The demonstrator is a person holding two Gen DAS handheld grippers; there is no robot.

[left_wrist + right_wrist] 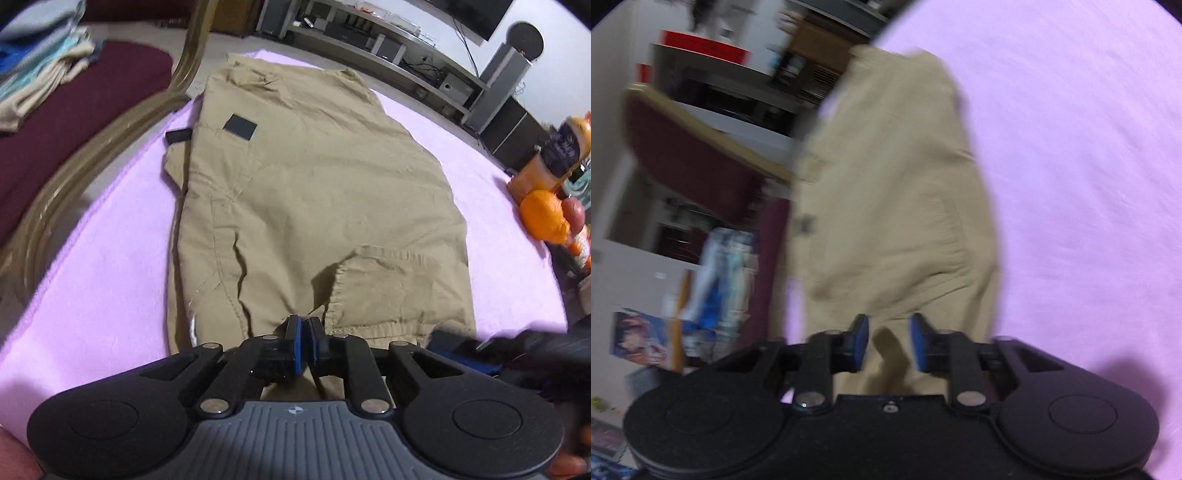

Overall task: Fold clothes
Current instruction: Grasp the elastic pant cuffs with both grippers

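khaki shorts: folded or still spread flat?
Partly folded. The khaki shorts lie doubled on the pink cloth, near hem pinched in the left gripper.

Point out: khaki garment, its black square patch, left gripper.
khaki garment (314,192), left wrist view, middle of the fabric panel.
black square patch (240,127), left wrist view, centre of the patch.
left gripper (303,332), left wrist view, between the blue-padded fingertips, pinching the near hem.

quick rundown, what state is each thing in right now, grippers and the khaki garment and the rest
left gripper: fingers shut on the near edge of the khaki garment
right gripper: fingers open, cloth between them, not clamped
khaki garment: lying partly folded, wrinkled, on the pink cloth
pink cloth: spread flat under the garment
stack of clothes: folded and piled, off to the left
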